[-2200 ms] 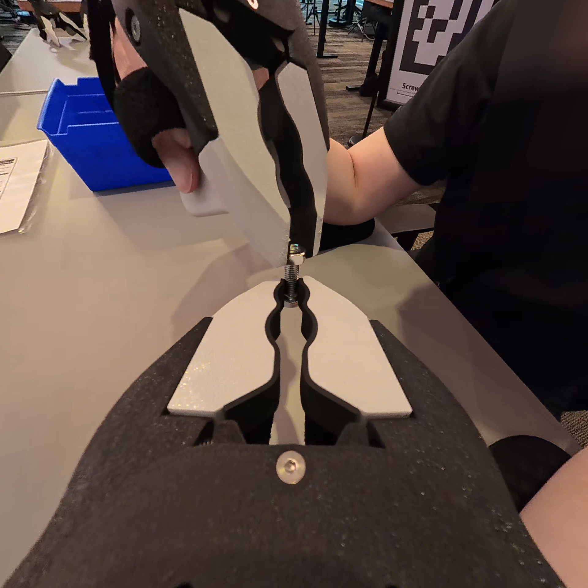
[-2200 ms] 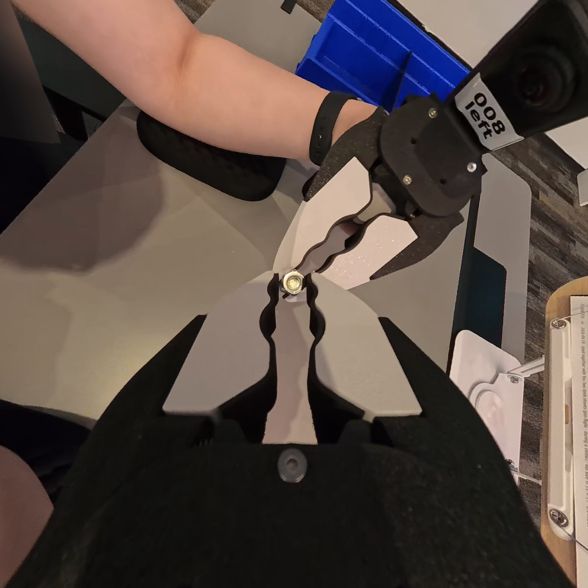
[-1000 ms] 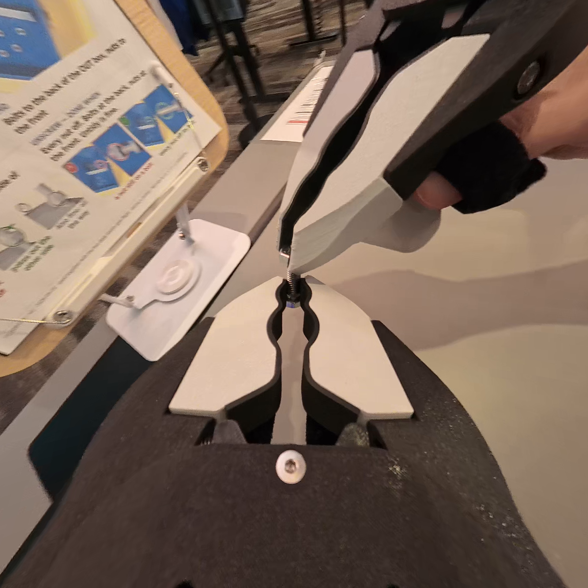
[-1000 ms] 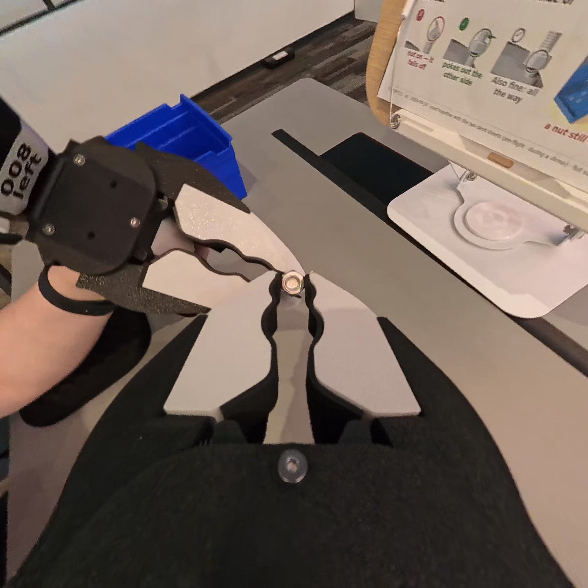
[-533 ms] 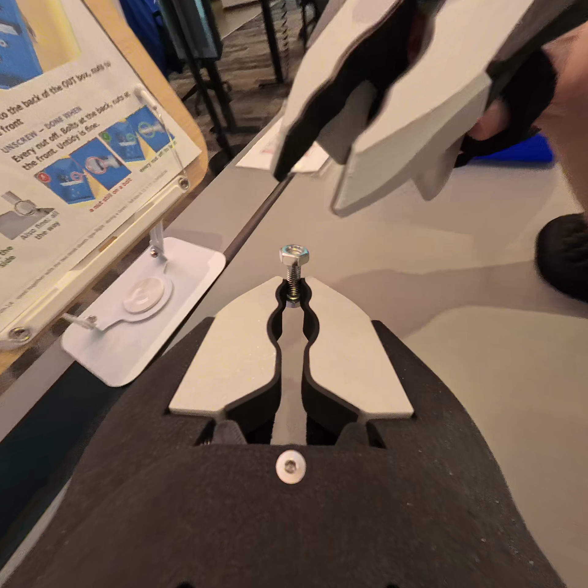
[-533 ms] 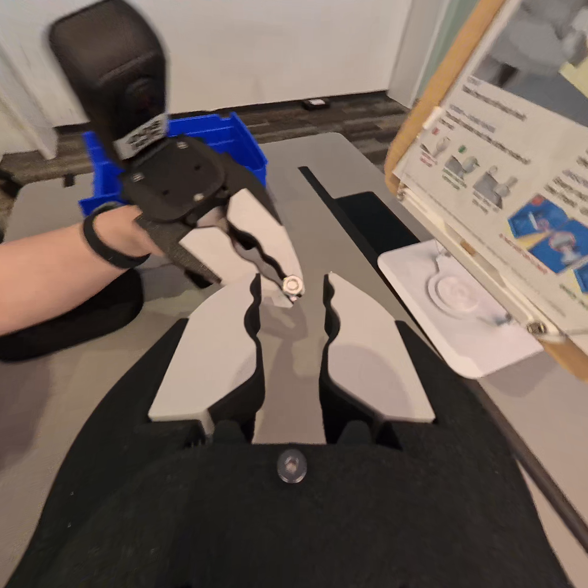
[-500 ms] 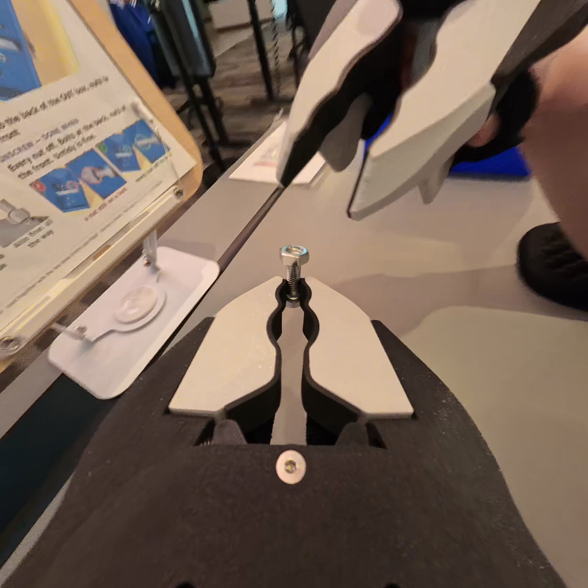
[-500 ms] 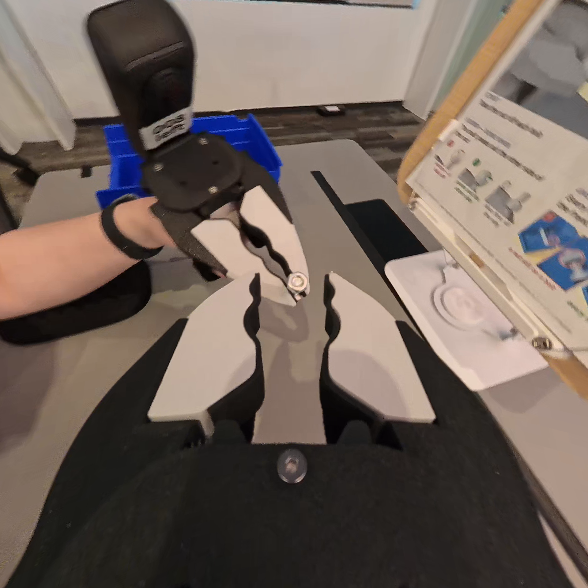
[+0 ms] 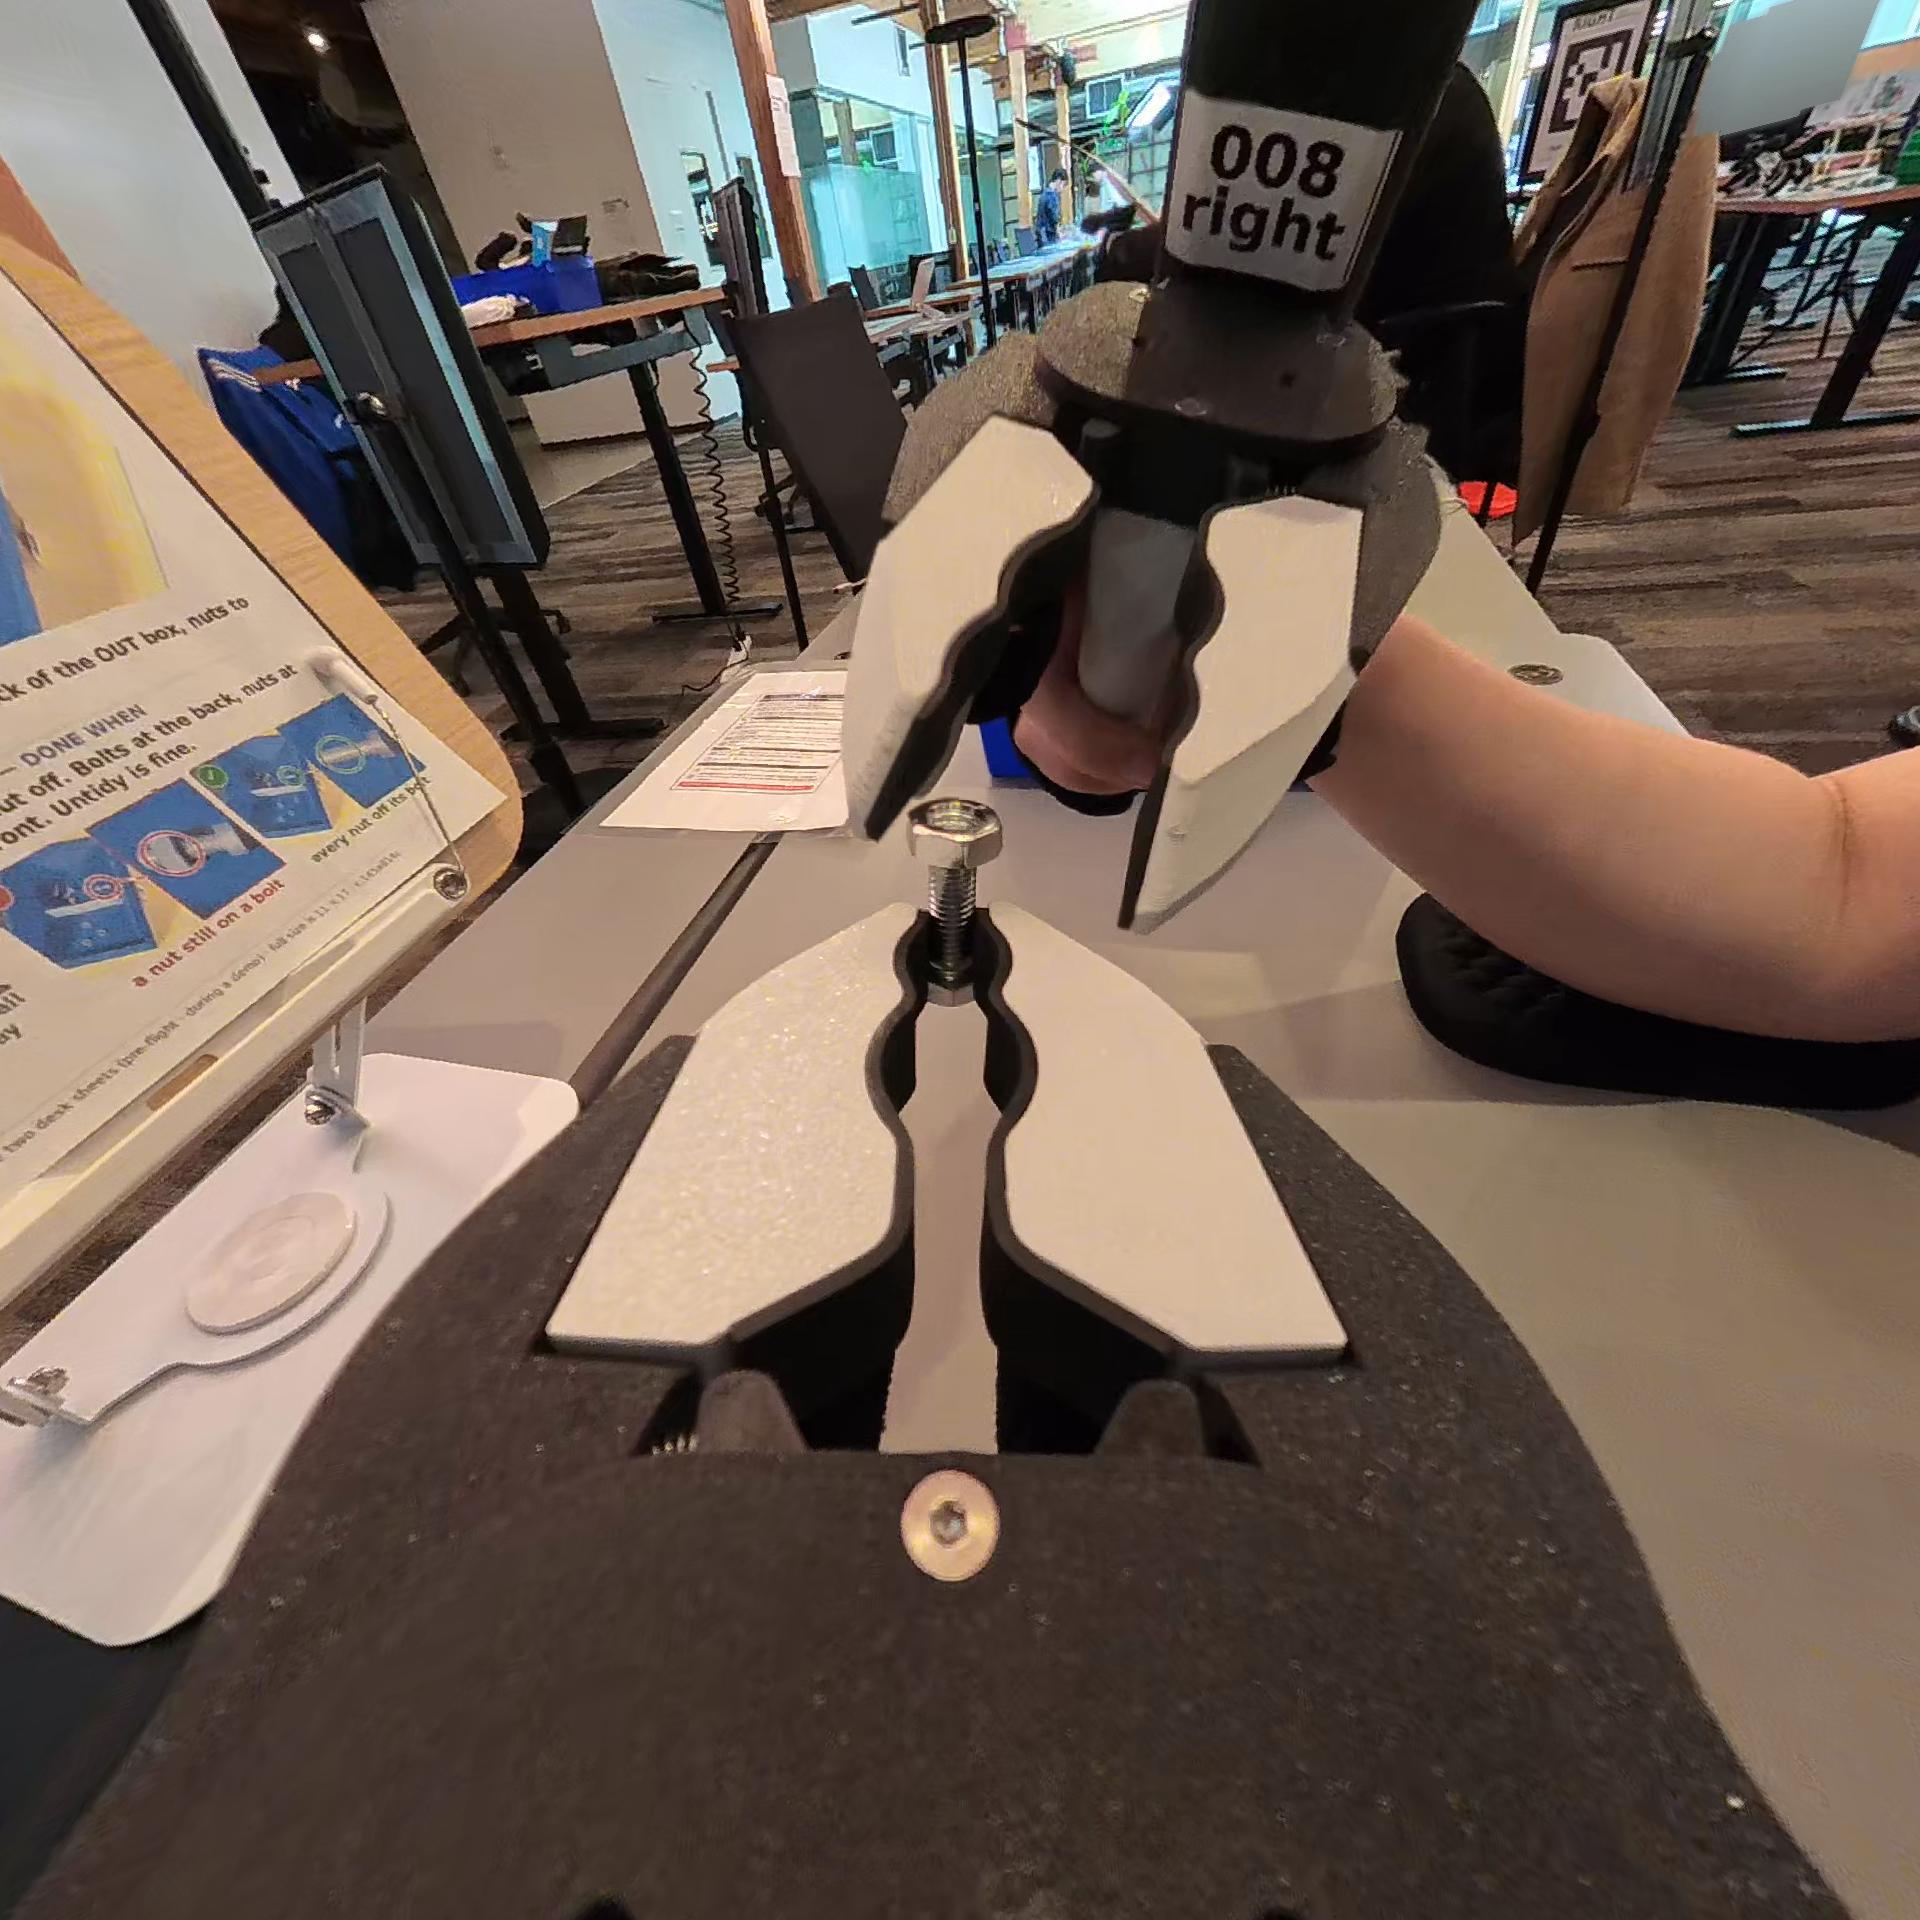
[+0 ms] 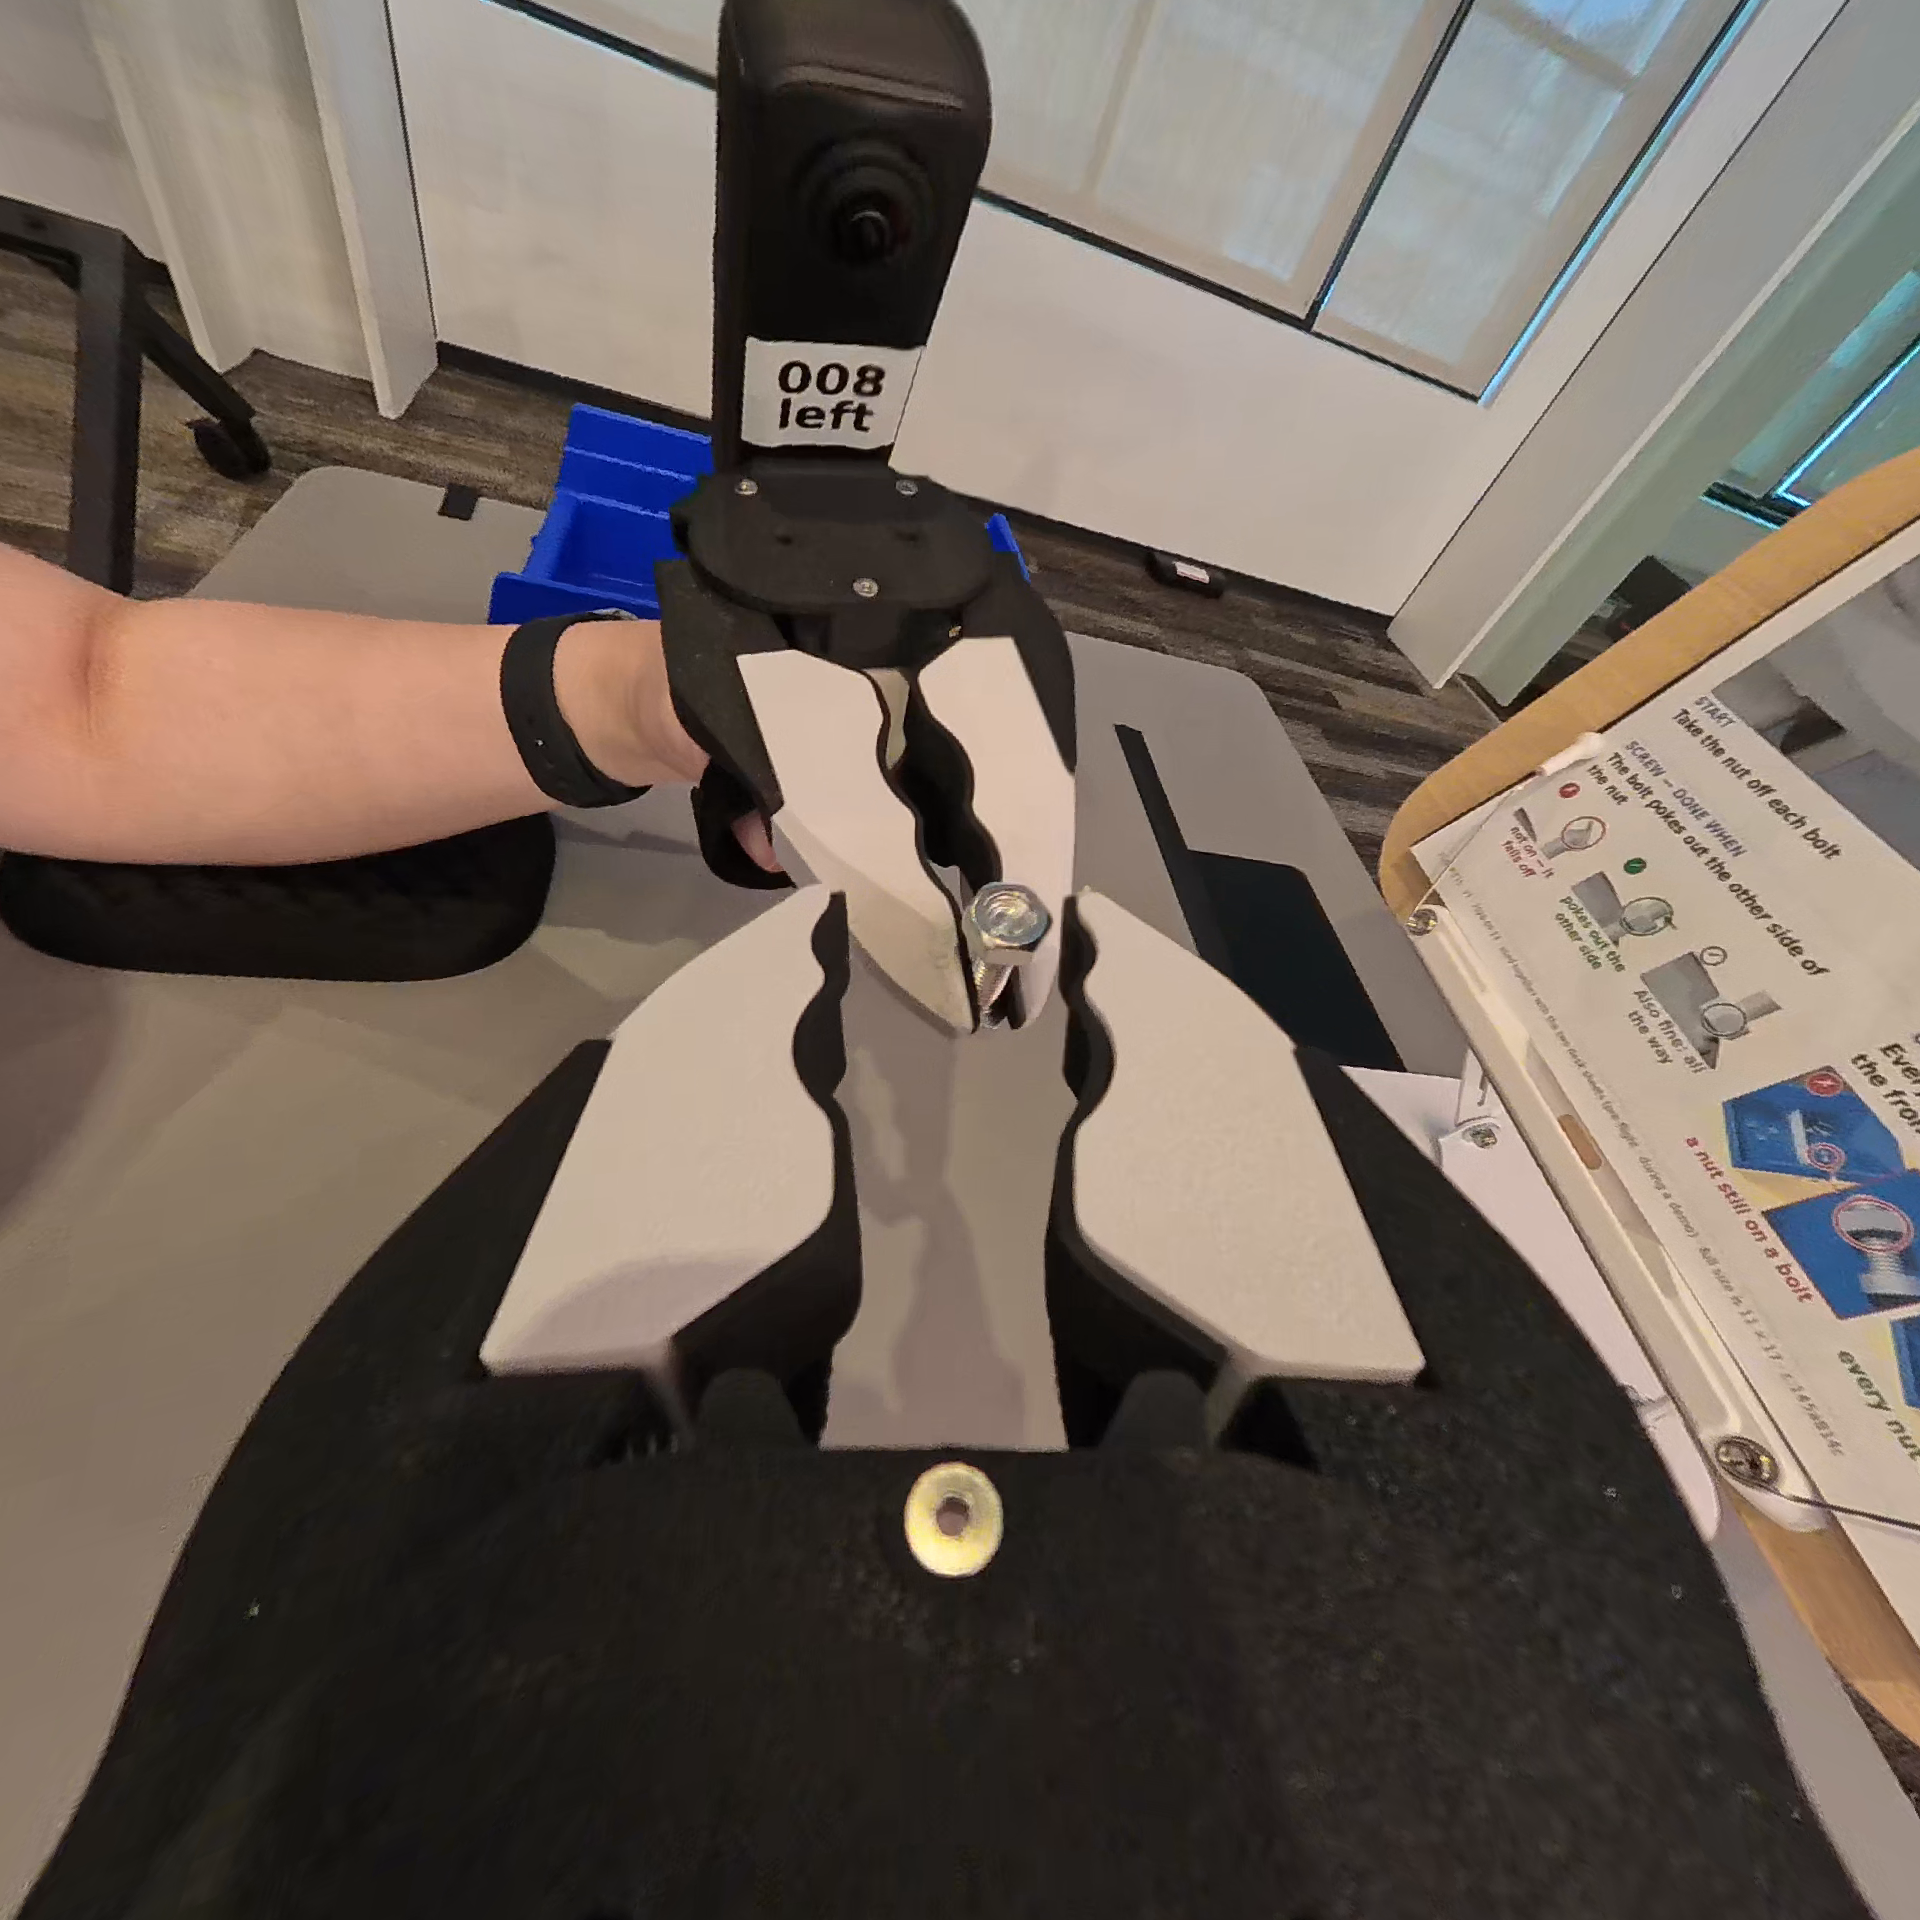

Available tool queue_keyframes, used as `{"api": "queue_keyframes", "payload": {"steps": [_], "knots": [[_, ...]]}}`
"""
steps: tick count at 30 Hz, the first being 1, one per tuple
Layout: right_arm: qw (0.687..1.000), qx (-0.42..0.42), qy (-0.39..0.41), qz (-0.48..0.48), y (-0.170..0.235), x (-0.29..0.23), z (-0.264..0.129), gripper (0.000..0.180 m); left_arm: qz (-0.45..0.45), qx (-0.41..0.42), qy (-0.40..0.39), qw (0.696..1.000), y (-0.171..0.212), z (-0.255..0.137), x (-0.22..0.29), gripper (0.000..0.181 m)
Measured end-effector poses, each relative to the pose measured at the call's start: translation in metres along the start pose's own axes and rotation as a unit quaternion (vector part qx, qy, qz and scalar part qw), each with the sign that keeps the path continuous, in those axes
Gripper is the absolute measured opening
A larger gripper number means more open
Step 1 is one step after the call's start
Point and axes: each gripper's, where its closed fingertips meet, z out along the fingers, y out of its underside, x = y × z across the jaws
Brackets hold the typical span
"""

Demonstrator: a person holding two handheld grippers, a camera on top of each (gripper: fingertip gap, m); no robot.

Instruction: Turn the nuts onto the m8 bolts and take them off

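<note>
My left gripper (image 9: 951, 920) is shut on the lower end of a silver M8 bolt (image 9: 948, 914) and holds it upright above the grey table (image 9: 1558, 1299). A hex nut (image 9: 954, 831) sits at the top of the bolt's thread. My right gripper (image 9: 1003, 878) is open and points down at the nut, one finger on each side, not touching it. In the right wrist view my right gripper (image 10: 956, 904) is open with the nut (image 10: 1006, 920) between its fingertips, nearer the right one. The left gripper (image 10: 987, 1013) grips the bolt (image 10: 987, 982) there.
An instruction sheet on a wooden stand (image 9: 208, 779) with a white base (image 9: 260, 1247) stands at the table's edge, and also shows in the right wrist view (image 10: 1714, 1039). A blue bin (image 10: 592, 540) is behind the left hand. A black wrist rest (image 9: 1621, 1029) lies under the right forearm. The tips of both grippers are at nearly the same place.
My right gripper let go of the nut, opened and lifted away, then turned and came back down with open fingers around the nut. My left gripper kept hold of the bolt.
</note>
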Motion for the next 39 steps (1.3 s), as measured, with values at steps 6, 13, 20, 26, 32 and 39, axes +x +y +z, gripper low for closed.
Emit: {"api": "queue_keyframes", "payload": {"steps": [6, 13, 20, 26, 32, 39], "knots": [[1.0, -0.004, -0.007, -0.004, -0.003, -0.003, -0.009, 0.033, 0.001, 0.004, -0.023, 1.0, -0.006, -0.006, -0.007, 0.007], [1.0, 0.021, 0.008, 0.014, -0.011, 0.003, -0.006, 0.04, 0.0, 0.011, -0.008, 1.0, -0.009, -0.003, 0.0, 0.007], [1.0, -0.018, -0.014, -0.007, -0.005, -0.008, -0.012, 0.029, 0.003, 0.012, -0.023, 1.0, -0.012, -0.007, -0.004, 0.007], [1.0, 0.016, 0.013, 0.001, -0.018, 0.001, -0.015, 0.042, 0.004, 0.011, -0.011, 1.0, -0.014, -0.005, 0.002, 0.007], [1.0, -0.011, -0.003, -0.009, -0.011, -0.007, -0.011, 0.043, 0.007, 0.007, -0.02, 1.0, -0.014, -0.003, 0.0, 0.007], [1.0, 0.018, 0.002, 0.002, -0.02, -0.003, -0.017, 0.045, 0.006, 0.016, -0.008, 1.0, -0.017, -0.005, 0.004, 0.007]]}}
